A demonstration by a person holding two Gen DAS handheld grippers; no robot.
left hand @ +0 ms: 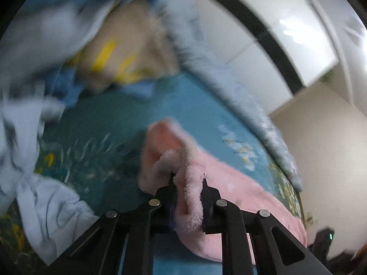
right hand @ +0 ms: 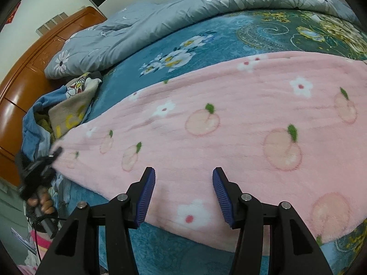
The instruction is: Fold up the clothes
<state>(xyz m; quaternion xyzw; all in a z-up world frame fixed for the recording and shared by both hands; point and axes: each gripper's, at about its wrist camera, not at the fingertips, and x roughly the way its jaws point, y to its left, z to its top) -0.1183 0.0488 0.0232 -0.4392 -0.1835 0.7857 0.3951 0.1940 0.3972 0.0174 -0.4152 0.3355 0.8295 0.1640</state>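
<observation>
On a teal flowered bedspread lies a fluffy pink blanket; the left gripper pinches its bunched edge, the right gripper hovers half-open, empty.

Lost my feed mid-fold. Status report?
Left claw shut on pink fleece corner. Right claw open above fleece's near edge, gripping nothing. Fleece spread flat on bed. Clothes pile beside left corner.

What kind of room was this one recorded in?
Most likely a home bedroom: a bed under a teal floral bedspread, a bunched grey daisy-print quilt along its far side, and a wooden headboard at one end.
</observation>
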